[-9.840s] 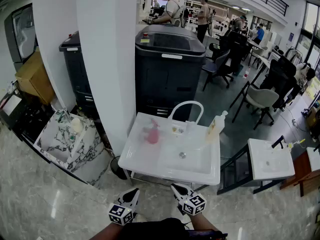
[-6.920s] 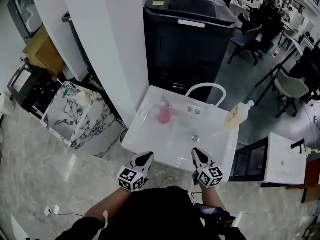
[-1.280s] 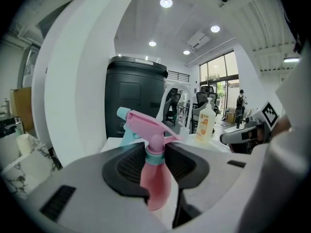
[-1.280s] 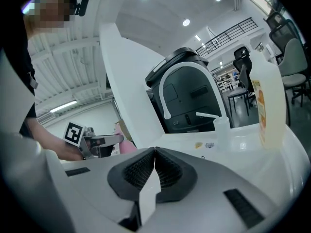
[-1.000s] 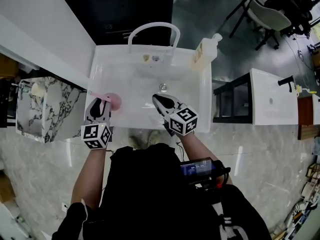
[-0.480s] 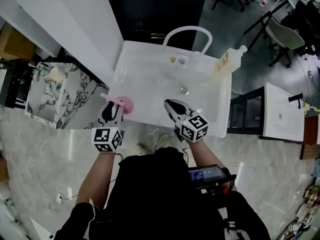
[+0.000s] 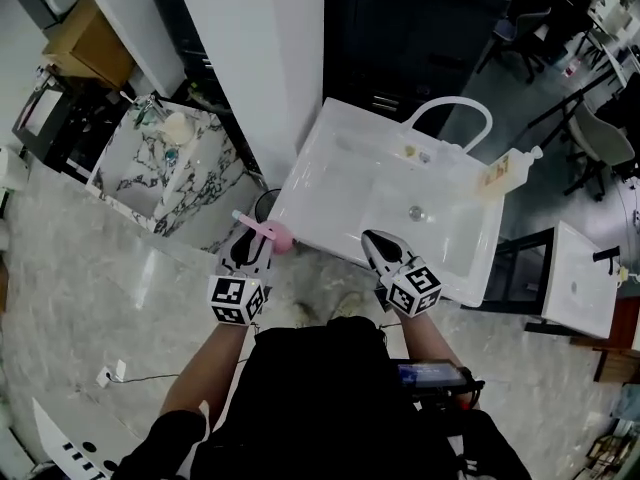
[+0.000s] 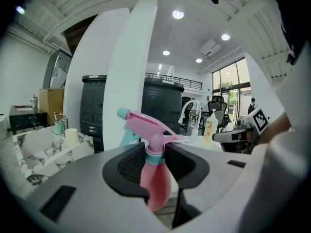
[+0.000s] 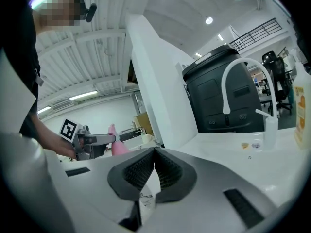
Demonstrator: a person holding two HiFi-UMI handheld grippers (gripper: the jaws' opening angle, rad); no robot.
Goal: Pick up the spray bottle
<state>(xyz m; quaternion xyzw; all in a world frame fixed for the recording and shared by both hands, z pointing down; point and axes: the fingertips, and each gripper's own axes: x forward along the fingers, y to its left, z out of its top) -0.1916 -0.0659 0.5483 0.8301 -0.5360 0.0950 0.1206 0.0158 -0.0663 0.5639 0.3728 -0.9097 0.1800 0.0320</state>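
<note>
Spray bottle [image 7: 278, 235]: pink body, pink trigger head, teal collar and nozzle tip, clamped in the left gripper [image 7: 256, 240] at centre-left of the head view. In the left gripper view we see the bottle [image 8: 154, 178] upright, both ribbed pads pressed against its upper body just below the collar, the trigger head clear above the jaws and the nozzle pointing toward the left of the frame. In the head view the bottle sits off the near left corner of the white sink [image 7: 330, 153], over the pale marble floor [image 7: 120, 298] and not touching the basin. Right gripper [image 7: 373, 238]: over the sink's near edge, right of centre; in its own view the jaw tips meet and we see nothing between them, so closed and empty. The right gripper view also catches the left gripper with the pink bottle at the left of the frame. Further out: white arched faucet [image 7: 447, 108] at the sink's far rim, a pale soap bottle [image 7: 503, 171] on the far right corner, a white column [image 7: 265, 58] upper centre, a dark cabinet [image 7: 400, 28] behind the sink, a marble-patterned basin [image 7: 125, 183] at the left
</note>
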